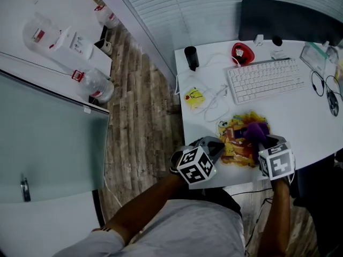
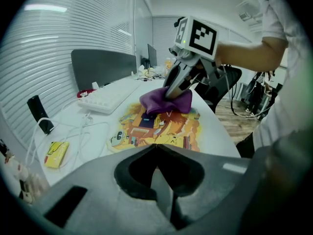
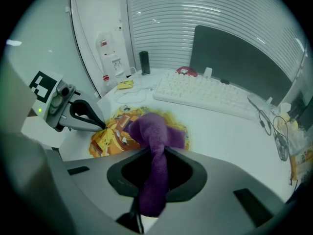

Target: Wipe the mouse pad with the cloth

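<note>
One mouse pad [image 1: 236,143], printed in yellow and orange cartoon figures, is laid flat at the near edge of a white desk [image 1: 300,122]. One purple cloth [image 1: 256,130] is bunched on the pad's far right part; its twisted tail is clamped between the jaws of the right gripper [image 1: 263,142], which is held over the pad's right side. The left gripper [image 1: 221,146] is set at the pad's left edge, its jaws brought together with nothing seen between them.

Beyond the pad, one white keyboard [image 1: 265,79] is placed. To the pad's far left, one small yellow item [image 1: 194,97] is seen among loose white cables [image 1: 214,98], and further off stand one black upright device [image 1: 191,58] and one red object [image 1: 242,52]. Behind the keyboard, one dark panel [image 1: 289,20] is raised against a wall of white slats [image 1: 177,4].

Left of the pad, past the desk edge, a grey-brown plank floor [image 1: 136,116] is shown. On it, well away from the pad, one white water dispenser [image 1: 64,42] and two clear bottles [image 1: 99,87] [image 1: 107,16] are kept beside a frosted glass partition [image 1: 48,143].
</note>
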`<state>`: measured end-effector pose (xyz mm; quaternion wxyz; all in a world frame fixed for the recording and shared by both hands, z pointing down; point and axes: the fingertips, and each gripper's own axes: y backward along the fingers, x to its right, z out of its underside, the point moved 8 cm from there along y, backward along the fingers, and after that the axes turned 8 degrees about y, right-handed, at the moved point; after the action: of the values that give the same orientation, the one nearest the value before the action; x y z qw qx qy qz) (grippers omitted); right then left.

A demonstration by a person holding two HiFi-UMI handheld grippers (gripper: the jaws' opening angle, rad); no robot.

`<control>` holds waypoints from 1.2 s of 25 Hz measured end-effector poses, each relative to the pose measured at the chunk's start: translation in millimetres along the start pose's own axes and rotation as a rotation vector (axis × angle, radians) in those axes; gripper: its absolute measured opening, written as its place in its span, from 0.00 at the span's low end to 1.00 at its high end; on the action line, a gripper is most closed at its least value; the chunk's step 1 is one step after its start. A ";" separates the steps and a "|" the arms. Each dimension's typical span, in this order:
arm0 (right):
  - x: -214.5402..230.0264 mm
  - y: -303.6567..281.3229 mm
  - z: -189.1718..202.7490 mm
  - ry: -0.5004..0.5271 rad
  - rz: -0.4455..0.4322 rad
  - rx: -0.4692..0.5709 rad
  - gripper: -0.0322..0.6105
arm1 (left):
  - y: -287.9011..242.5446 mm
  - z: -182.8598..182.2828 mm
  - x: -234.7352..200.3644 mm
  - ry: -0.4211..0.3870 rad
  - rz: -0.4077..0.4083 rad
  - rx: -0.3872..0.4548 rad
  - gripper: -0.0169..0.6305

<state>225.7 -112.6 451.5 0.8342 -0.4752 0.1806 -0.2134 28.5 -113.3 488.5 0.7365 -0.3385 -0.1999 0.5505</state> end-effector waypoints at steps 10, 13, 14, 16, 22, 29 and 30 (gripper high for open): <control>15.9 22.1 15.9 -0.050 0.052 -0.013 0.15 | -0.3 -0.8 0.8 0.003 -0.008 -0.008 0.05; -9.1 31.0 7.9 -0.015 0.031 0.029 0.15 | -0.4 -0.1 0.8 0.004 -0.010 -0.008 0.05; -20.1 33.4 4.2 -0.004 0.015 0.043 0.15 | -0.4 0.2 0.7 0.004 -0.011 -0.007 0.05; -43.4 35.3 -2.1 0.019 -0.025 0.068 0.15 | -0.6 0.5 0.6 0.005 -0.012 -0.006 0.05; -96.5 19.9 -6.3 0.061 -0.139 0.064 0.15 | -1.5 1.2 0.6 0.009 -0.012 -0.001 0.05; -86.2 13.2 1.3 0.053 -0.124 0.029 0.15 | -1.4 1.5 0.2 0.009 -0.013 0.001 0.05; -80.7 14.2 3.2 0.050 -0.110 0.027 0.15 | -1.1 1.5 0.3 0.010 -0.013 0.002 0.05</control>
<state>161.8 -61.2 448.6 0.8228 -0.4678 0.1720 -0.2732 28.4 -112.7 490.3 0.7414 -0.3391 -0.1980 0.5441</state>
